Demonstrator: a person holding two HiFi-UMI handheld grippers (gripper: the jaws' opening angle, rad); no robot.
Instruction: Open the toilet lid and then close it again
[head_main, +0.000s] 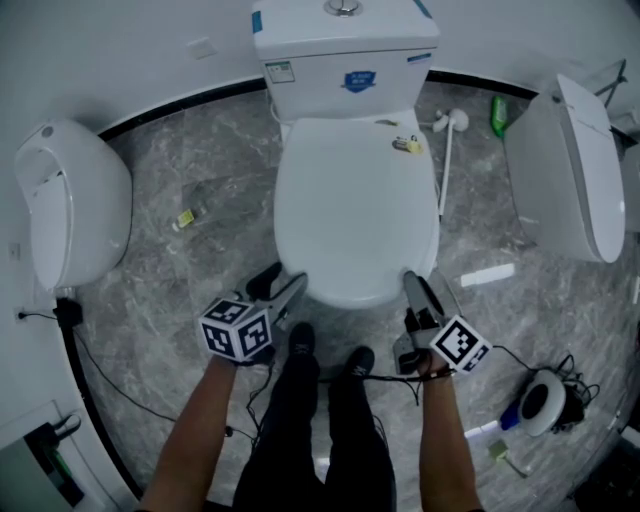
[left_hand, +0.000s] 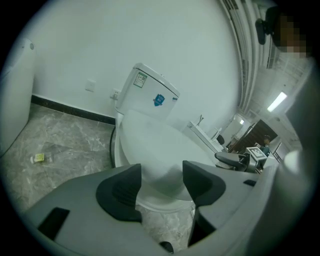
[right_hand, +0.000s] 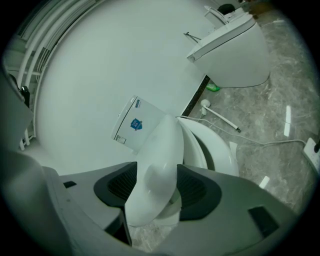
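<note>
The white toilet lid (head_main: 355, 200) lies over the bowl below the tank (head_main: 345, 50). My right gripper (head_main: 418, 285) is at the lid's front right edge. In the right gripper view the lid (right_hand: 160, 165) runs between both pads, raised a little off the seat (right_hand: 210, 150), and my right gripper (right_hand: 157, 187) is shut on it. My left gripper (head_main: 278, 285) is at the front left edge. In the left gripper view the lid's front curve (left_hand: 155, 145) shows between the jaws of my left gripper (left_hand: 161, 185), which are open and spread sideways, not clamping it.
A white fixture (head_main: 70, 200) stands at the left and a second toilet (head_main: 565, 180) at the right. A toilet brush (head_main: 447, 160) and a green bottle (head_main: 497, 115) lie beside the tank. A small yellow item (head_main: 407, 144) sits on the lid. Cables and a white reel (head_main: 545, 400) are on the floor.
</note>
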